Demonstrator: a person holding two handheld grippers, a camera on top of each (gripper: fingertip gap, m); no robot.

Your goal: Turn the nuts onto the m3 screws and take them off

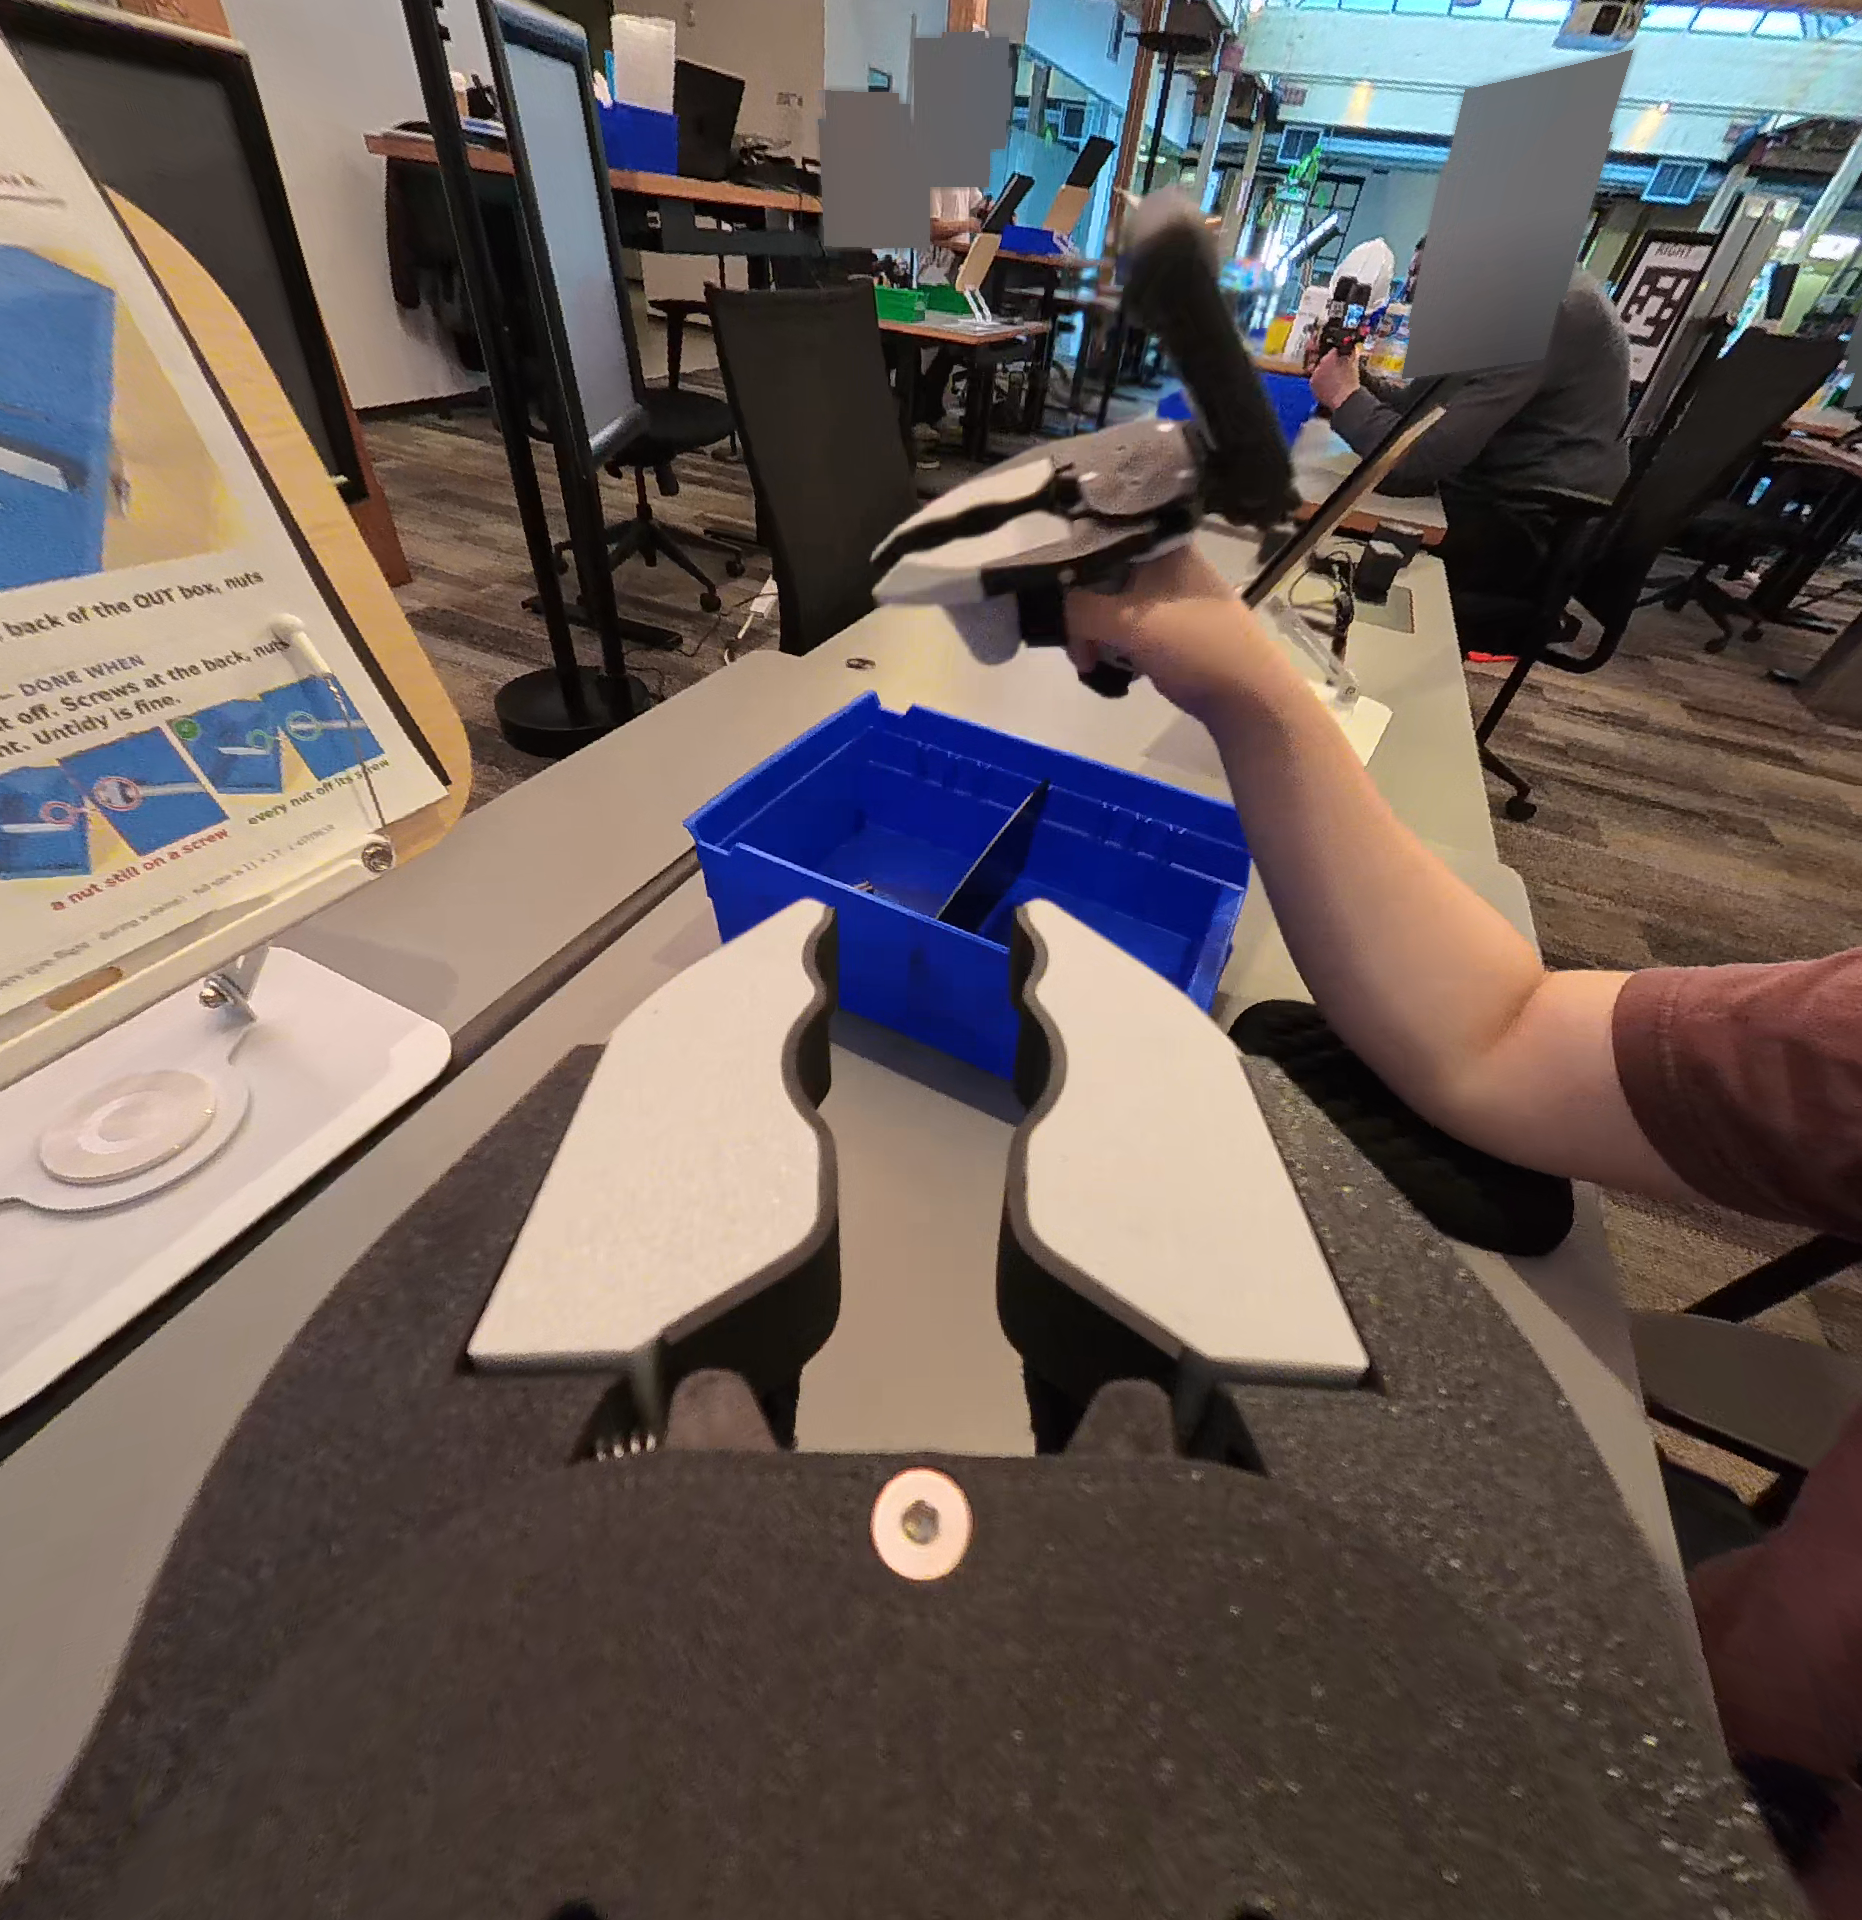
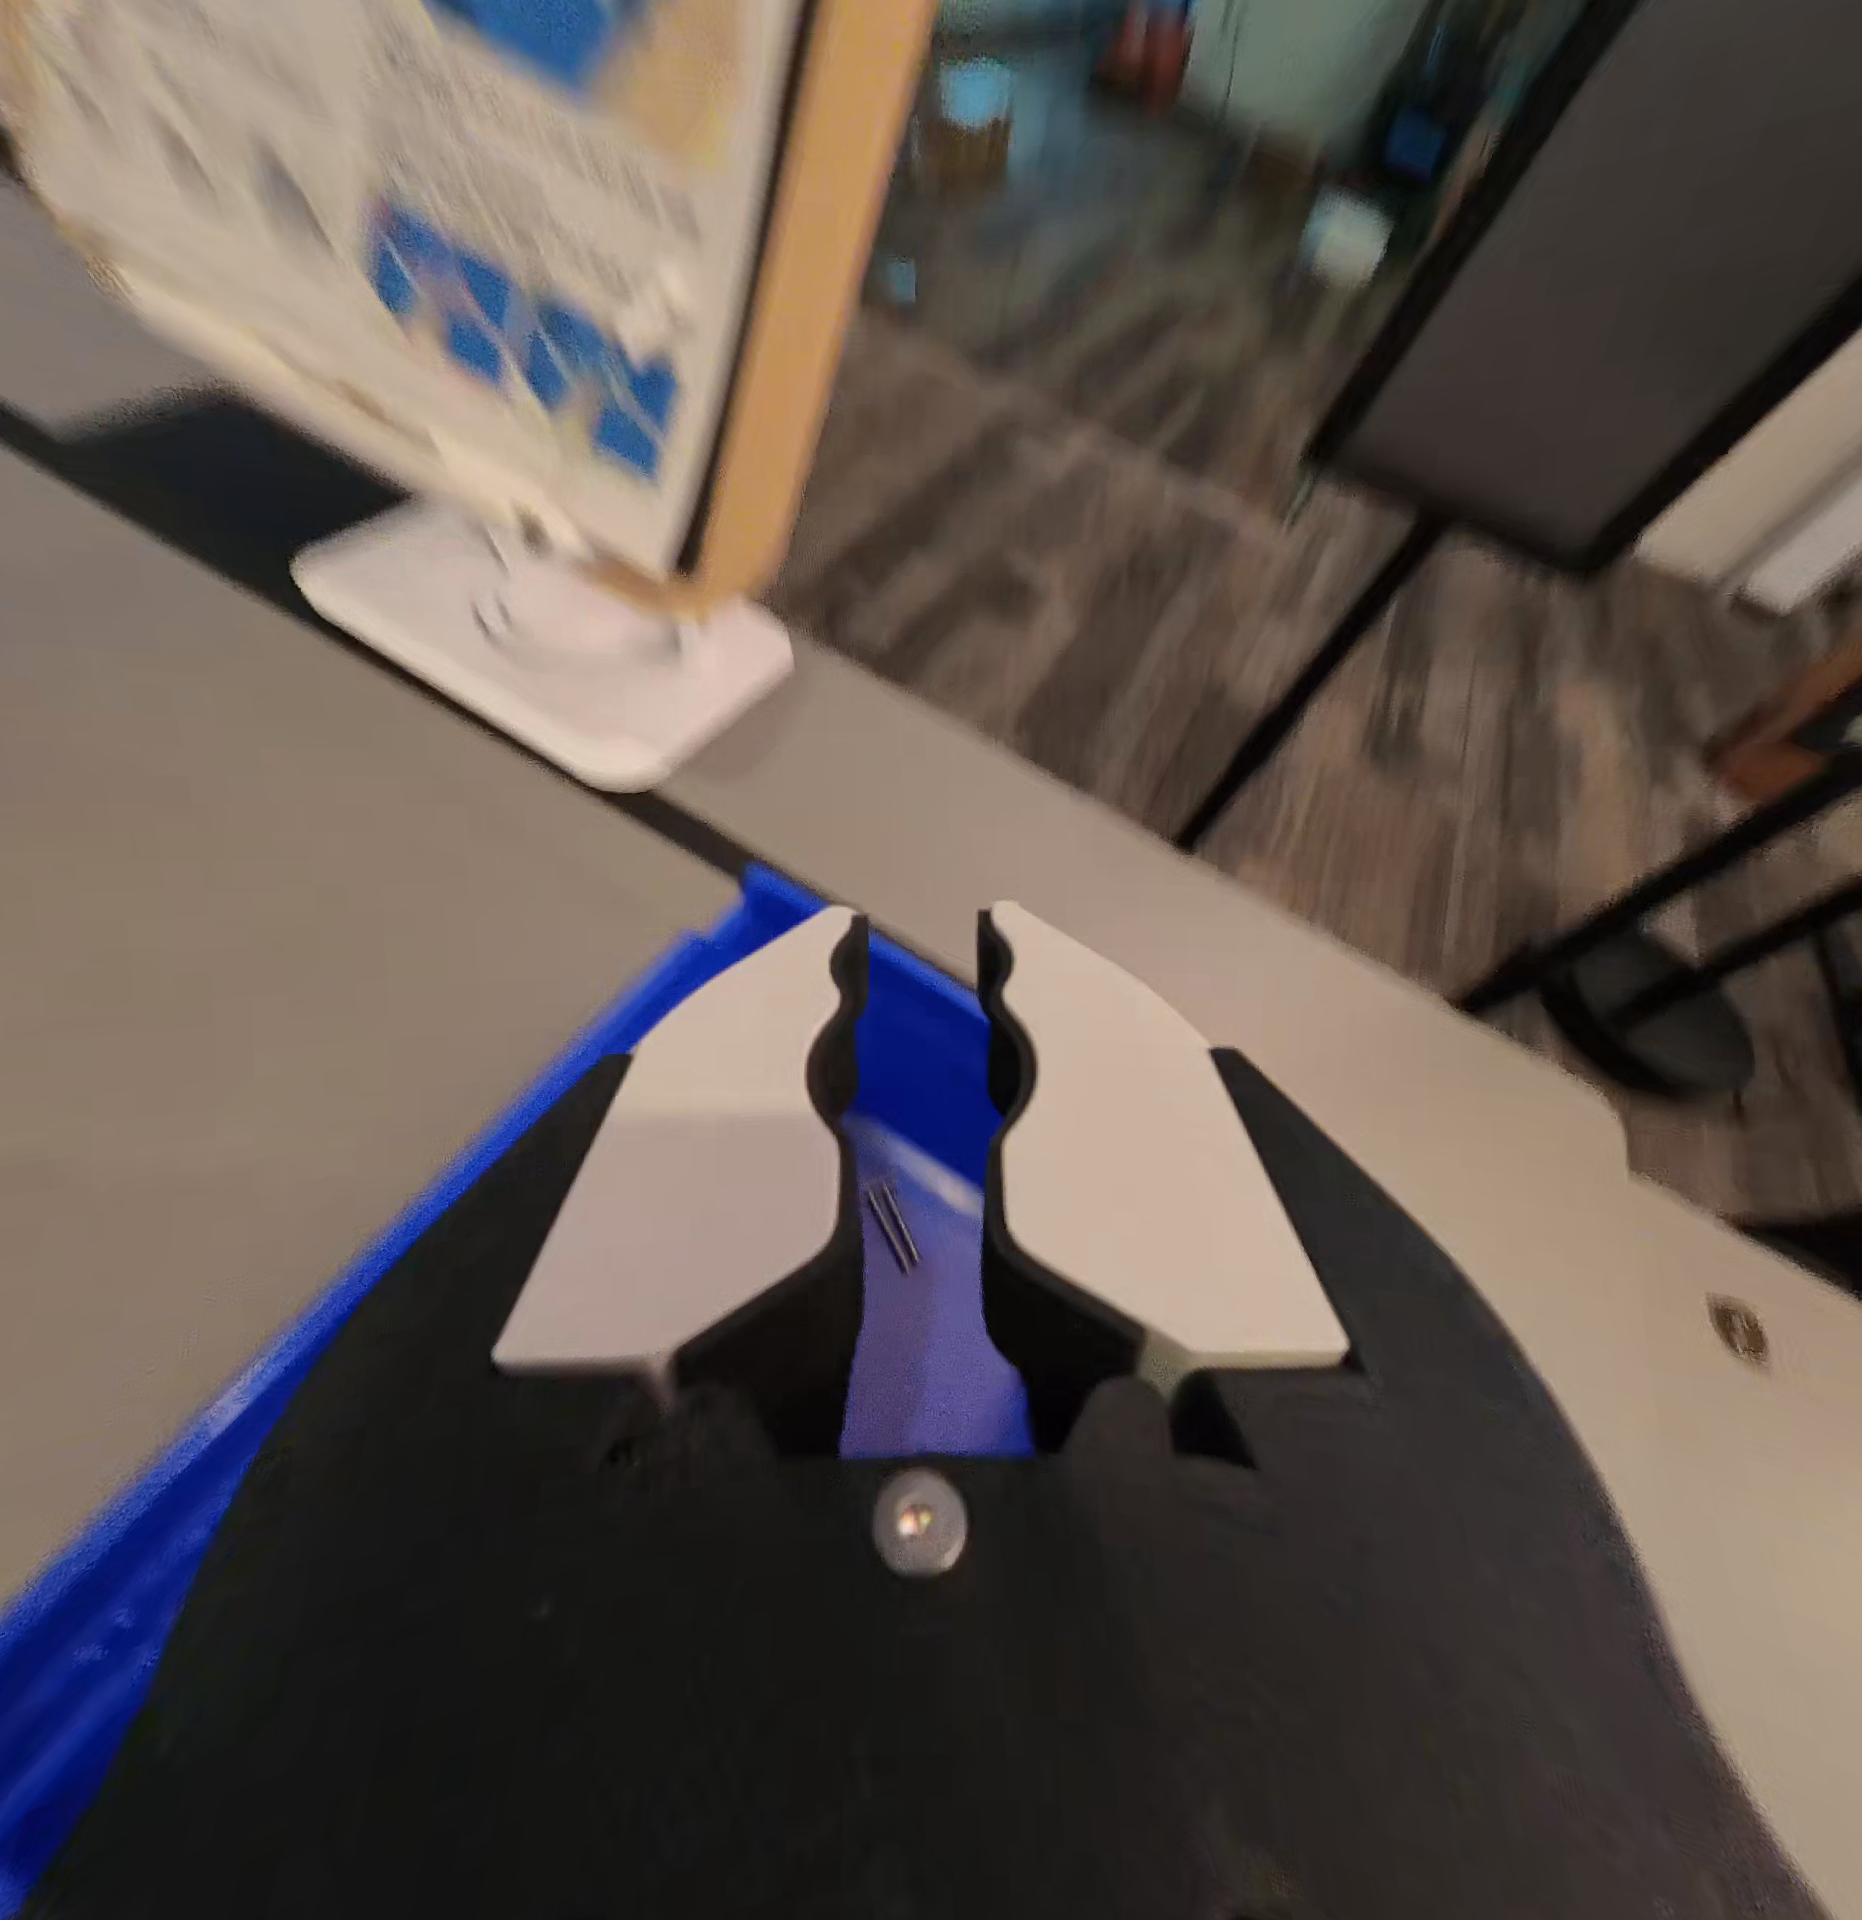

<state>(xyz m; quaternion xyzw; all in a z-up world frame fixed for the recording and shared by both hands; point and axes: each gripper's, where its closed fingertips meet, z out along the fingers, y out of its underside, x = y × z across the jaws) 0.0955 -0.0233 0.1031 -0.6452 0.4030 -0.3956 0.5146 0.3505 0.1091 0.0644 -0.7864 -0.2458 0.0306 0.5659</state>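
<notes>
A blue bin [image 1: 1114, 831] with a black divider [image 1: 994, 857] stands on the grey table [image 1: 553, 894]. Small metal parts [image 1: 867, 888] lie in its left compartment. My left gripper [image 1: 922, 920] is open and empty, low over the table just in front of the bin. A hand holds my right gripper [image 1: 891, 571] in the air above the bin's far side. In the blurred right wrist view the right gripper [image 2: 922, 925] is open and empty over the bin [image 2: 916, 1049]. Two thin screws [image 2: 894, 1226] lie on the bin floor between its fingers.
An instruction sign [image 1: 179, 644] on a white base [image 1: 283, 1081] stands at the left; it also shows in the right wrist view [image 2: 470, 260]. A black wrist pad [image 1: 1426, 1153] lies under the person's arm [image 1: 1374, 914]. A small ring [image 1: 857, 662] lies beyond the bin. Chairs and desks stand past the table edge. Spacing between my two grippers at the tips: around 30 cm.
</notes>
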